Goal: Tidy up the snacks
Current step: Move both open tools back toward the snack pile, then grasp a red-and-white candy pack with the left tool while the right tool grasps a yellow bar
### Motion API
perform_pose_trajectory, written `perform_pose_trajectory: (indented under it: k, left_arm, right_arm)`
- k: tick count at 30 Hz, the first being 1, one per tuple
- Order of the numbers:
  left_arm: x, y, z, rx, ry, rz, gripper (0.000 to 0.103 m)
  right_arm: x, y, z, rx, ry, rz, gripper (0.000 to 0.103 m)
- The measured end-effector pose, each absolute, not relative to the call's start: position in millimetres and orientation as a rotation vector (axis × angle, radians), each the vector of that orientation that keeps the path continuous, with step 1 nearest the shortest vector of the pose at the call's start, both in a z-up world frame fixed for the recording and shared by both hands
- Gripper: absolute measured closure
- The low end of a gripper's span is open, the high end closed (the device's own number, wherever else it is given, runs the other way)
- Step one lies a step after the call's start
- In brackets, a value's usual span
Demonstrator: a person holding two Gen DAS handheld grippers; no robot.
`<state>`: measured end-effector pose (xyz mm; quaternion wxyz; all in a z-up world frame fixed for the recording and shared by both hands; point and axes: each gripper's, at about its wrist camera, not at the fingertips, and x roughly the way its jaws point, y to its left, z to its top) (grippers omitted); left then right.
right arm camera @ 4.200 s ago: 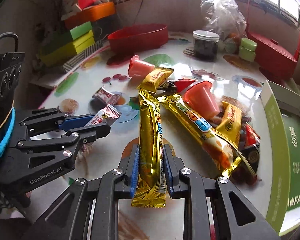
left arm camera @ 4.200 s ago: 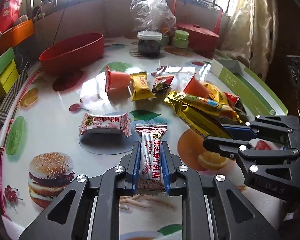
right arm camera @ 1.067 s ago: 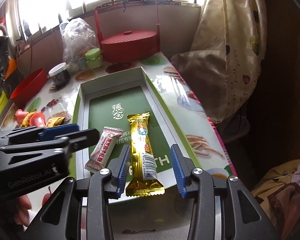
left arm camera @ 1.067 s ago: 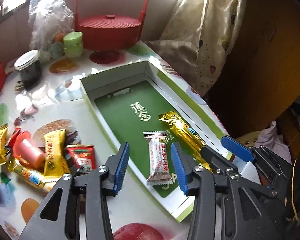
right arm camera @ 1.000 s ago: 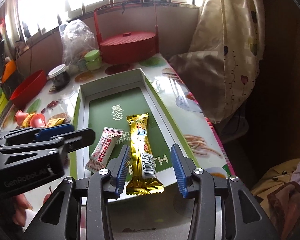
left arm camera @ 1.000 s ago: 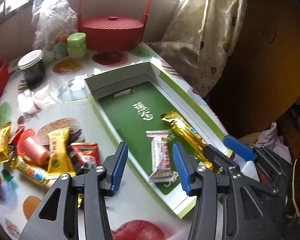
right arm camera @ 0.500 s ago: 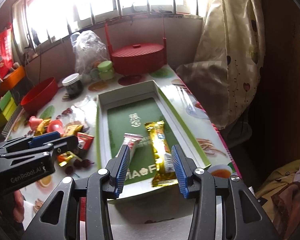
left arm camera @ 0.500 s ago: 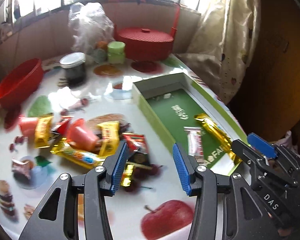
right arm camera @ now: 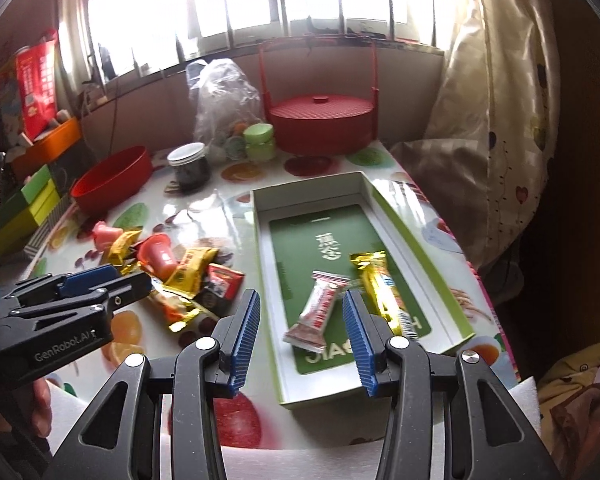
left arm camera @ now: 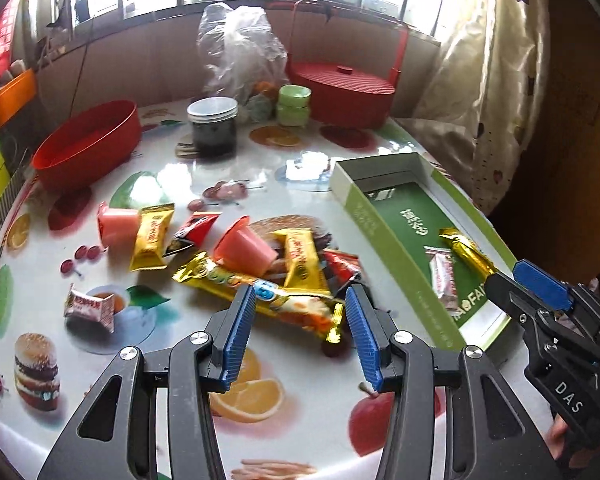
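A green box lid (right arm camera: 420, 248) (left arm camera: 364, 220) lies on the table's right side. Inside it are a white-and-red candy (right arm camera: 318, 308) (left arm camera: 442, 278) and a long gold bar (right arm camera: 382, 284) (left arm camera: 466, 250). Left of the box is a heap of snacks: a long gold bar (left arm camera: 256, 294), pink jelly cups (left arm camera: 244, 250), yellow packets (left arm camera: 302, 266) and red packets (left arm camera: 342, 266). My left gripper (left arm camera: 300, 304) hangs open and empty above the heap's near end. My right gripper (right arm camera: 300, 312) is open and empty over the box's near left part.
A lone white-and-red candy (left arm camera: 90, 306) lies at the table's left. At the back stand a red bowl (left arm camera: 88, 144), a dark jar (left arm camera: 213, 128), green tubs (left arm camera: 294, 104), a plastic bag (left arm camera: 240, 52) and a red lidded basket (left arm camera: 342, 86). A curtain (right arm camera: 496, 92) hangs right.
Both grippers let go of their snacks in the box and pulled back. The left one swung left from the box to above the snack heap; the right one drew back and up.
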<state>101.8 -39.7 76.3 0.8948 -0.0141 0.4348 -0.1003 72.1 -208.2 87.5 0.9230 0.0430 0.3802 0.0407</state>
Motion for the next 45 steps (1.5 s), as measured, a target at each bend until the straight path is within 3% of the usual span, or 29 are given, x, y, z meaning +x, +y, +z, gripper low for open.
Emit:
perform_pose_trajectory:
  k: [45]
  left_arm:
    - [115.2,142.5,16.7,-0.3,0.982,0.065,0.055]
  right_arm:
    - [144.4,-62.1,28.2,-0.114,0.934,0.457,0.06]
